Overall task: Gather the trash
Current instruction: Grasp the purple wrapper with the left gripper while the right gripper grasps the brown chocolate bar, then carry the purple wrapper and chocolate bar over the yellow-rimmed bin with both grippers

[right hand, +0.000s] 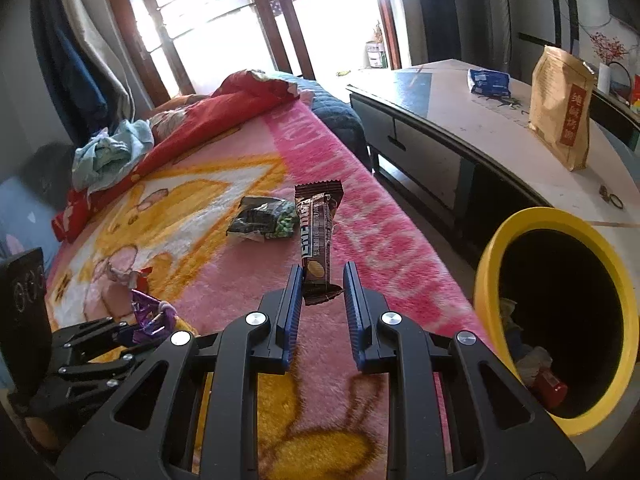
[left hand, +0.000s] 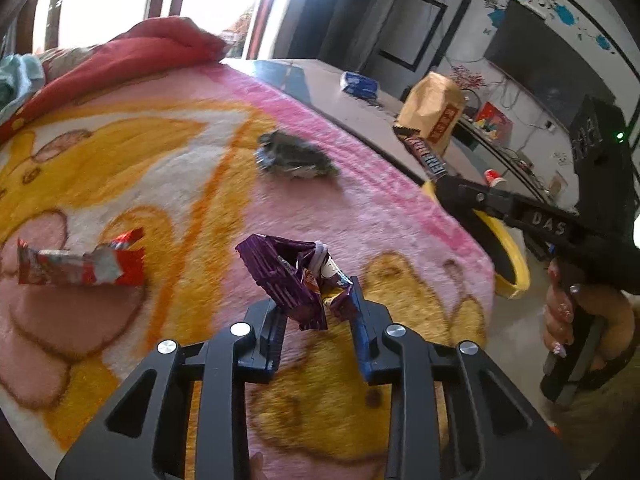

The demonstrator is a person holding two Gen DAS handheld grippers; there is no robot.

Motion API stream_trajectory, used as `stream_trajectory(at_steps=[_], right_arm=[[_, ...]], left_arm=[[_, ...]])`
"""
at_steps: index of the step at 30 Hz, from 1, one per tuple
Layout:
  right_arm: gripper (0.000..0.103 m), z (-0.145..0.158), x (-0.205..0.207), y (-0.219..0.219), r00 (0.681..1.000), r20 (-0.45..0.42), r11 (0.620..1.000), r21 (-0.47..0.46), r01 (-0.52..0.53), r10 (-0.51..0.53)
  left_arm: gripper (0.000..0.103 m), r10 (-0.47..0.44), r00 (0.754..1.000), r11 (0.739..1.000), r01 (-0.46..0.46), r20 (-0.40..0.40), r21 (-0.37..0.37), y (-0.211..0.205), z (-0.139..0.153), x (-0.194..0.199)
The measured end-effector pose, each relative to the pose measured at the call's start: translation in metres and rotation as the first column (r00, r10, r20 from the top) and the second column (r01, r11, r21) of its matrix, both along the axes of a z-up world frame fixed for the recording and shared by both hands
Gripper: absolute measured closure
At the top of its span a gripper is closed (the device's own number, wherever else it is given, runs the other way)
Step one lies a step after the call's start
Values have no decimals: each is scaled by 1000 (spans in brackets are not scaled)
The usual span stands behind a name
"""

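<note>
My left gripper [left hand: 316, 296] is shut on a crumpled purple wrapper [left hand: 292, 276] held above the pink blanket [left hand: 360, 208]; it also shows in the right wrist view [right hand: 150, 318]. My right gripper [right hand: 322, 280] has its jaws slightly apart around the lower end of a brown snack bar wrapper [right hand: 318, 228], which stands upright between the fingers; it also shows in the left wrist view [left hand: 426, 156]. A dark green wrapper [right hand: 262, 220] and a red wrapper [left hand: 80, 268] lie on the blanket. A yellow-rimmed bin [right hand: 560, 320] with trash inside stands to the right of the bed.
A low table [right hand: 460, 120] runs beside the bed with a brown paper bag [right hand: 562, 108] and a blue packet [right hand: 488, 80] on it. A red quilt [right hand: 208, 120] and light blue cloth [right hand: 112, 152] lie at the bed's far end.
</note>
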State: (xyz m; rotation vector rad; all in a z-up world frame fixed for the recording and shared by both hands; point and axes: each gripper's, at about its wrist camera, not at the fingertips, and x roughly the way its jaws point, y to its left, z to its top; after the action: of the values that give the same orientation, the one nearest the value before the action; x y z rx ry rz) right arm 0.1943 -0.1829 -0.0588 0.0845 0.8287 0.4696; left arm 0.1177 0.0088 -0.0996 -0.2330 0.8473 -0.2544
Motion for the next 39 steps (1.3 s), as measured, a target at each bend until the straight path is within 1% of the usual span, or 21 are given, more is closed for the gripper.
stream_trajectory(at_steps=[6,10,16,28,39], right_arm=[[88,6,-2,-19,999,9,999,15,37,-38],[88,11,-3,-30,998,19,998,18,62,-62],[88,14,-4,-50,994,25,994,24,110,-111],[88,19,-6,-91,978,30,978,39,205,-206],[88,13,-4,-139,947,15,947,39,319,-320]], left_arm=[[77,-40,998,999,41,47,-12,-16,19,6],[77,-75,994,997,76,85,-7,-31,33,12],[77,-130,984,991,131,119,1,-56,47,17],[77,-201,968,979,203,153,5,-91,58,25],[77,-276,946,961,275,170,27,-128,63,36]])
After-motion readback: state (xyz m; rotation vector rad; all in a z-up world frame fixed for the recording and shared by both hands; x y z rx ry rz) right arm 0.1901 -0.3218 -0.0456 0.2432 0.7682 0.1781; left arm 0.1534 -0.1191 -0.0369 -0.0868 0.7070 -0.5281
